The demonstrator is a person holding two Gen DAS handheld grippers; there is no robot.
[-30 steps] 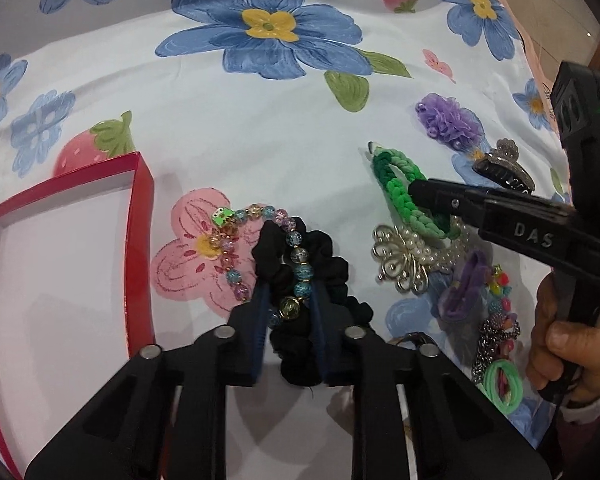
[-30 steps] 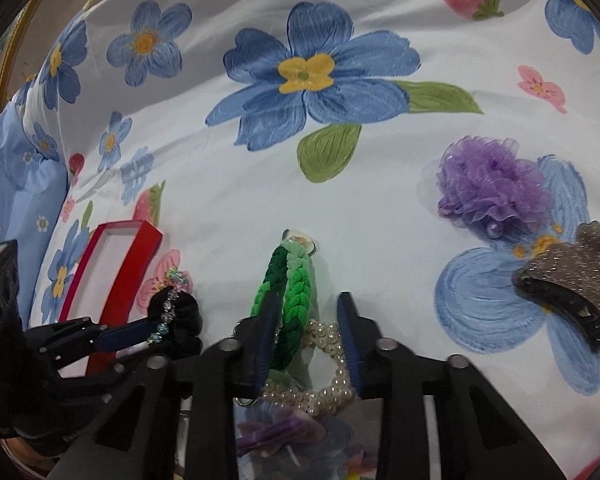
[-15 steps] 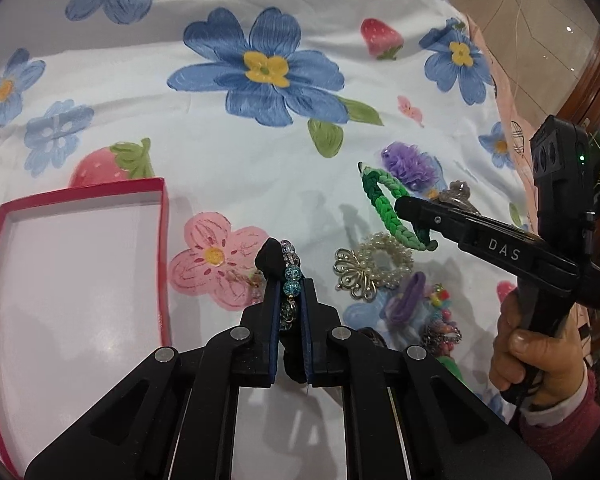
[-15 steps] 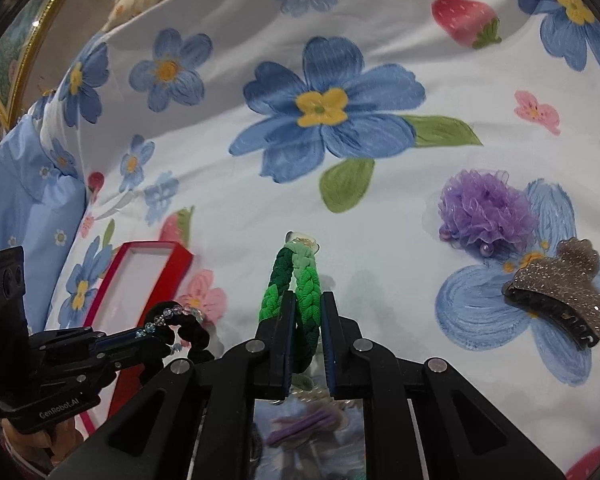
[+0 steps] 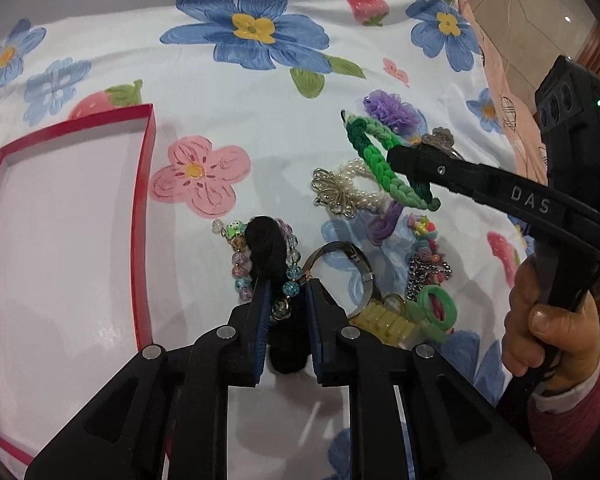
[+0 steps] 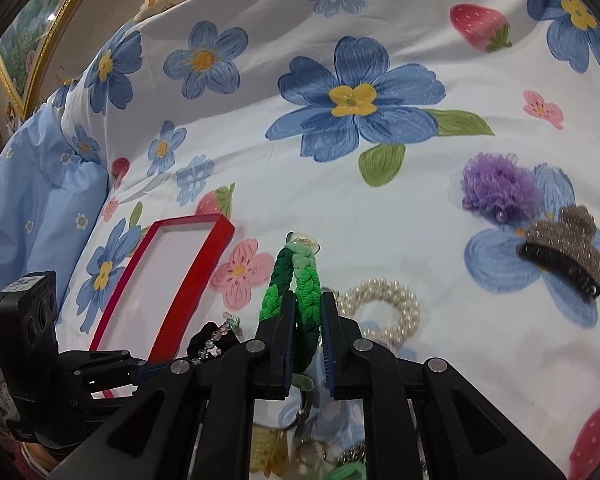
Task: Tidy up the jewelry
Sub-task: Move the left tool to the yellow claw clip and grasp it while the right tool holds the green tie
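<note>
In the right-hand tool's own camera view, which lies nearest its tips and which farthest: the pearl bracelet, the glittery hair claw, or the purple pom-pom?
From the right gripper, shut on the green braided band:
1. Pearl bracelet, just right of the fingertips.
2. Glittery hair claw, farther right.
3. Purple pom-pom, up and right, beyond the claw, though only narrowly.

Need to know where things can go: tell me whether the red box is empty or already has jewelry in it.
Empty, as far as it shows. The red box shows only bare white floor in the left wrist view; its near corner is cut off, so that part cannot be told.
</note>
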